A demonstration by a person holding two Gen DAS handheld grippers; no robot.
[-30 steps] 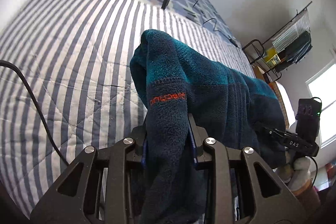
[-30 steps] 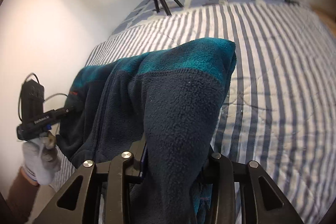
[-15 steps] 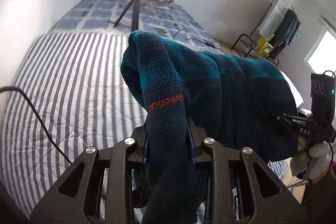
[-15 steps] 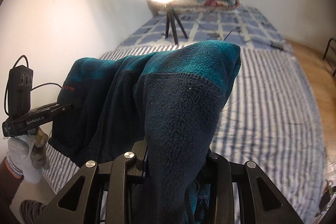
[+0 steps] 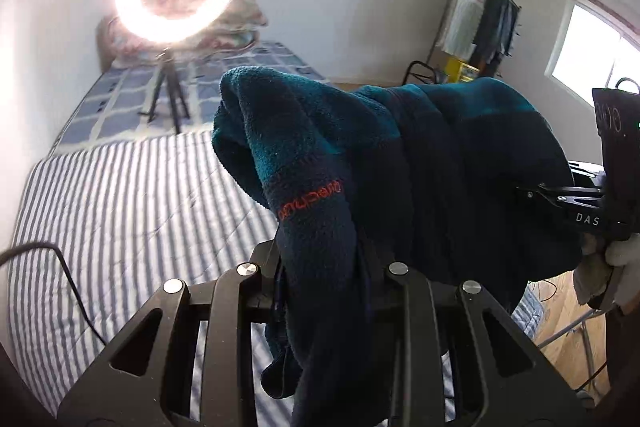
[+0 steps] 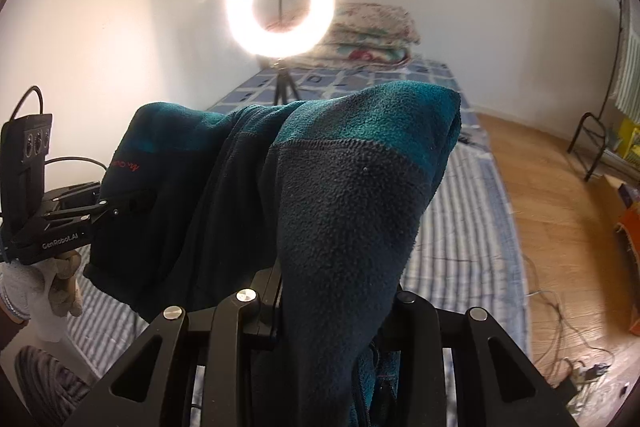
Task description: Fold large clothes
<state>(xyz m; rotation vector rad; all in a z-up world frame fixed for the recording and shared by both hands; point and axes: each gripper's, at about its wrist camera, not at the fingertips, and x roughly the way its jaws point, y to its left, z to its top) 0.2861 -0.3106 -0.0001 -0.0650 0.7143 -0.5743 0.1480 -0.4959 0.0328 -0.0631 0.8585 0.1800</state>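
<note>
You have the fleece (image 5: 420, 167) lifted clear of the striped bed (image 5: 132, 195), strung between both grippers: the left gripper (image 5: 324, 267) and right gripper (image 6: 340, 291) each pinch a bunched corner. This looks like the spreading step; next, lower it flat onto the bed, keeping it taut.
</note>
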